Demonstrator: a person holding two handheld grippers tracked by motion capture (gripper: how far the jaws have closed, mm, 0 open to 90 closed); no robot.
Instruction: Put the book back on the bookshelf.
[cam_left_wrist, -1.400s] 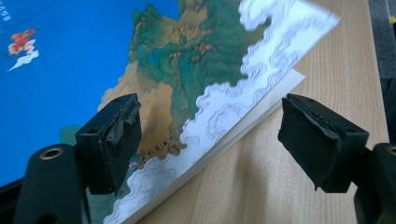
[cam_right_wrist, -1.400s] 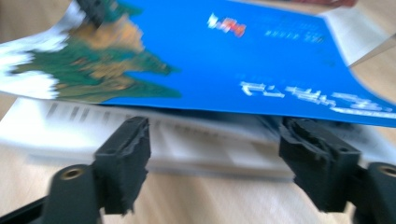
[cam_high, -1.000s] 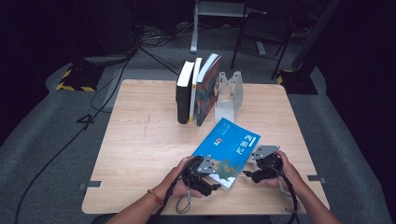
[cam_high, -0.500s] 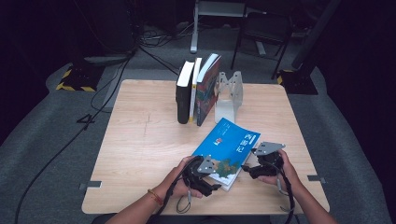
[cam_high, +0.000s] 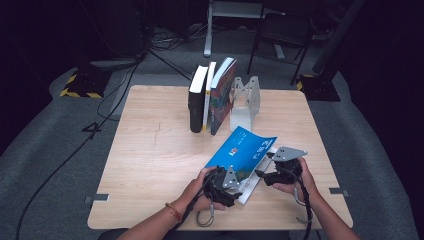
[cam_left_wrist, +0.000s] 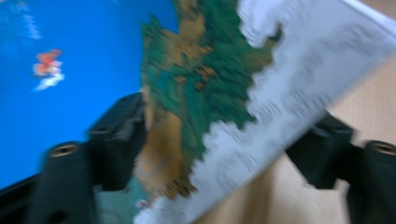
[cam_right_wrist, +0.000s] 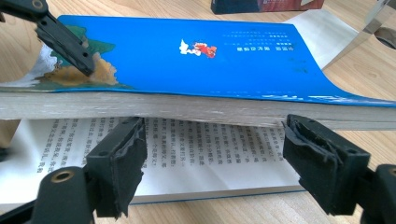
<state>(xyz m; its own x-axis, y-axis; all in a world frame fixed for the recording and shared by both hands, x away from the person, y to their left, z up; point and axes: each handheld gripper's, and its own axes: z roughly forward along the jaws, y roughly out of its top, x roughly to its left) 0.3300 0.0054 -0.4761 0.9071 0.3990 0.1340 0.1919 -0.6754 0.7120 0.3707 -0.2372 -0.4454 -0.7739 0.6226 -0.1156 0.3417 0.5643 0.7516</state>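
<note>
The left gripper (cam_high: 226, 181) lifts the blue book (cam_high: 243, 152) partly open (fingers closing around its cover); the right gripper (cam_high: 266, 175), fingers apart, should next steady the pages.

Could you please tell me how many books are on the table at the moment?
4: three stand upright against the metal bookend, namely a black book, a thin white book and a colourful book; one blue book lies partly open between the grippers.
</note>
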